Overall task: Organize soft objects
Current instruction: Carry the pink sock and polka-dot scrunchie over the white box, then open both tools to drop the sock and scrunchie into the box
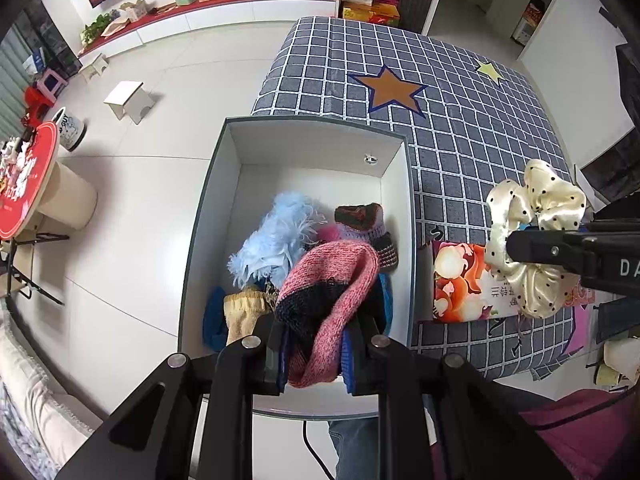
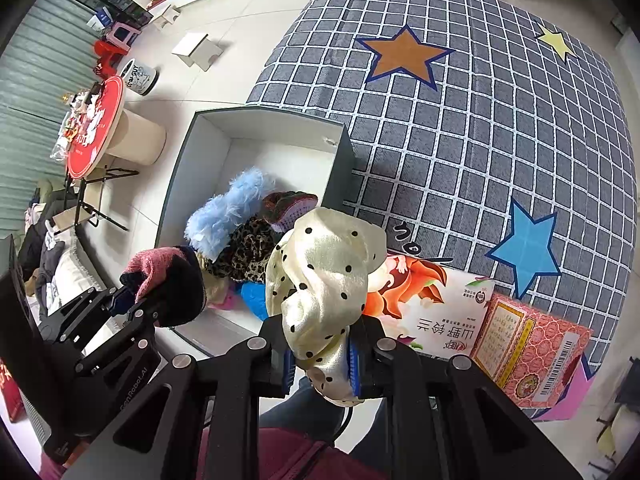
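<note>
My left gripper (image 1: 316,354) is shut on a pink and navy knit sock (image 1: 332,300) and holds it over the near end of the open white box (image 1: 308,148); the sock also shows in the right wrist view (image 2: 164,280). In the box lie a light blue fluffy piece (image 1: 272,240), a purple knit sock (image 1: 368,224), a yellow sock (image 1: 244,314) and a leopard-print piece (image 2: 250,252). My right gripper (image 2: 322,364) is shut on a cream polka-dot satin scrunchie (image 2: 324,276), held just right of the box; the scrunchie also shows in the left wrist view (image 1: 536,236).
The box stands against a grey checked table cover (image 2: 480,140) with stars. A flat orange printed packet (image 2: 432,300) and a pink carton (image 2: 528,344) lie on the cover near the front edge. A round red-topped stool (image 1: 24,184) stands on the floor to the left.
</note>
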`<move>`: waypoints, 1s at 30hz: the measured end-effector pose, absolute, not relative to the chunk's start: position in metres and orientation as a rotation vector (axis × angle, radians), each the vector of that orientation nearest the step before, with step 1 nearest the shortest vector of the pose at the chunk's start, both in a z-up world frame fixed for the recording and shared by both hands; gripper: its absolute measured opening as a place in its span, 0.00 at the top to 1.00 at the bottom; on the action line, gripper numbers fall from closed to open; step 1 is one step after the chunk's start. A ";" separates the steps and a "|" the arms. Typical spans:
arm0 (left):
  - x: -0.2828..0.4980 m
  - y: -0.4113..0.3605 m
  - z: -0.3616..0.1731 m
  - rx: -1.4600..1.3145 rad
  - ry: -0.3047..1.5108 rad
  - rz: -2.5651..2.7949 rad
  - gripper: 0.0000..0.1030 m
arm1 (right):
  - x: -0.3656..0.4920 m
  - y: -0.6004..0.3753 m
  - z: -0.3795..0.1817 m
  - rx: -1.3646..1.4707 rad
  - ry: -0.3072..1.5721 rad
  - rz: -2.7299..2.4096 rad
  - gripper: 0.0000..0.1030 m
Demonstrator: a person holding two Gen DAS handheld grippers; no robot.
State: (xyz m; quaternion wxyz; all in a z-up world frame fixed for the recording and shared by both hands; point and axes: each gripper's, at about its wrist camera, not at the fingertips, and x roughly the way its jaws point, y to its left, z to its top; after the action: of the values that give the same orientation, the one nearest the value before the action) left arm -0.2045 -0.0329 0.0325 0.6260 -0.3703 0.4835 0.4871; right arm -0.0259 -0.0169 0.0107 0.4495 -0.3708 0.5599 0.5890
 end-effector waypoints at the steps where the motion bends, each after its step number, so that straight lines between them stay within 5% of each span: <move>1: -0.205 -0.033 0.032 -0.851 1.110 1.118 0.79 | -0.026 -0.017 0.010 -0.918 1.386 1.457 0.80; 30: -0.215 -0.024 0.026 -0.906 1.108 1.129 0.79 | -0.038 -0.007 0.007 -0.950 1.385 1.459 0.80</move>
State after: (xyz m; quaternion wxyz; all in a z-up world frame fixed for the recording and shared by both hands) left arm -0.2150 -0.0236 0.0259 0.6123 -0.3929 0.4805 0.4897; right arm -0.0381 -0.0065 0.0065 0.4427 -0.3828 0.5583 0.5881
